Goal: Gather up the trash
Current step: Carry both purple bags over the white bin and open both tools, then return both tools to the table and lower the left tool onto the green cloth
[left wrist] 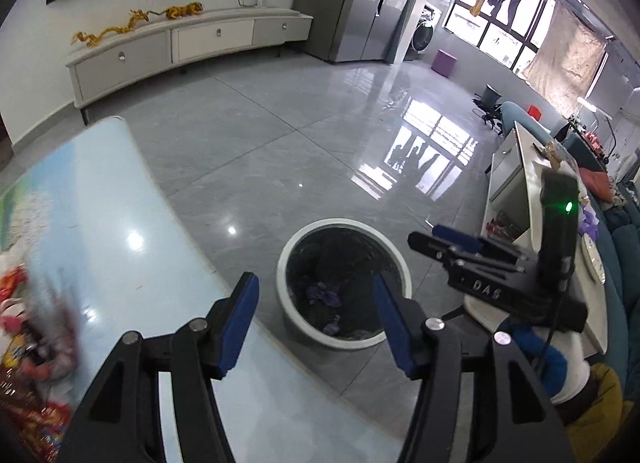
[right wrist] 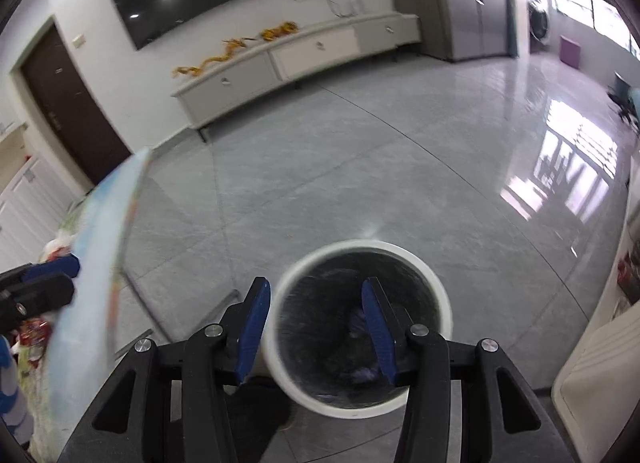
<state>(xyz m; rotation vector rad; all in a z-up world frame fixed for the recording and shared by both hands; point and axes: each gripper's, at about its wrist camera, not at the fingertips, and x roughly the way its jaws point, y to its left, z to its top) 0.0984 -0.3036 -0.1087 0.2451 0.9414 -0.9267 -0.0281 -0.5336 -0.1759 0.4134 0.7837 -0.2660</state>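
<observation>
Your right gripper: fingers apart, empty, over the white trash bin | your left gripper: fingers apart, empty, near table edge | purple scraps in bin.

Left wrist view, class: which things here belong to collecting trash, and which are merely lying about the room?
Belongs to the job:
- round white waste bin with black liner
- purple crumpled scraps inside it
- red and white snack wrappers on the pale blue table
- open left tool
- open right tool

Just lying about:
- golden dragon ornaments
- purple cube stool
</observation>
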